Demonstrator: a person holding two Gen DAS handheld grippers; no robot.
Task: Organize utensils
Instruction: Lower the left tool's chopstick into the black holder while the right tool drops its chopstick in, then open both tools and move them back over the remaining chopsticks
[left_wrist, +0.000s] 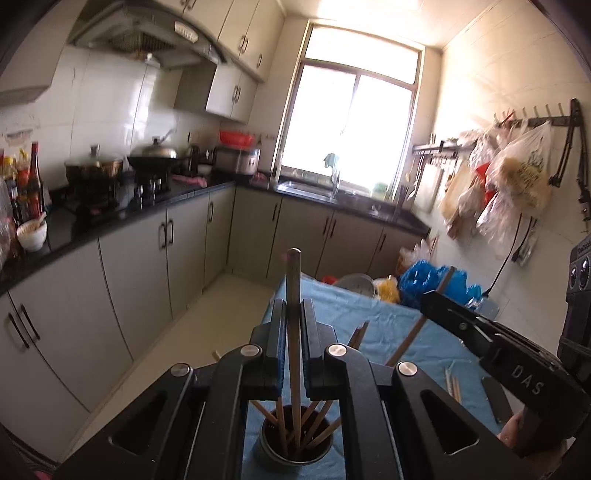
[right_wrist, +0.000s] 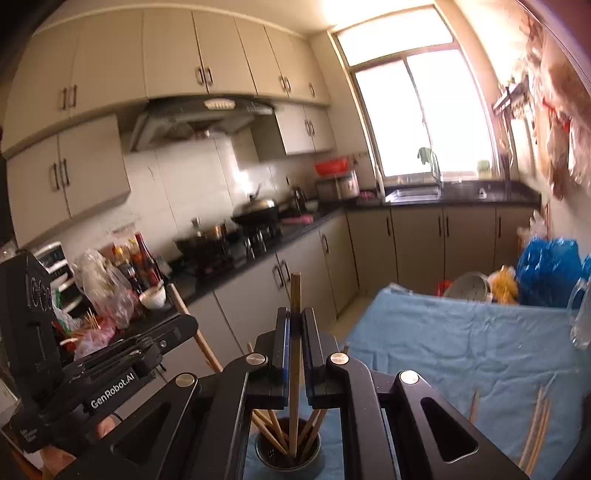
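A dark metal utensil cup (left_wrist: 295, 448) stands on the blue cloth and holds several wooden chopsticks; it also shows in the right wrist view (right_wrist: 290, 456). My left gripper (left_wrist: 294, 306) is shut on an upright chopstick (left_wrist: 294, 280) whose lower end is in the cup. My right gripper (right_wrist: 295, 314) is shut on another upright chopstick (right_wrist: 295, 295) that also reaches into the cup. The right gripper (left_wrist: 439, 299) shows to the right in the left wrist view. The left gripper (right_wrist: 184, 326) shows to the left in the right wrist view. Loose chopsticks (right_wrist: 539, 424) lie on the cloth at right.
The table under the blue cloth (right_wrist: 461, 343) carries a metal bowl (right_wrist: 469, 286), a yellow item and blue plastic bags (right_wrist: 546, 269) at its far end. A dark counter (left_wrist: 110, 218) with pots, bottles and a white bowl runs along the left. Plastic bags (left_wrist: 517, 181) hang on the right wall.
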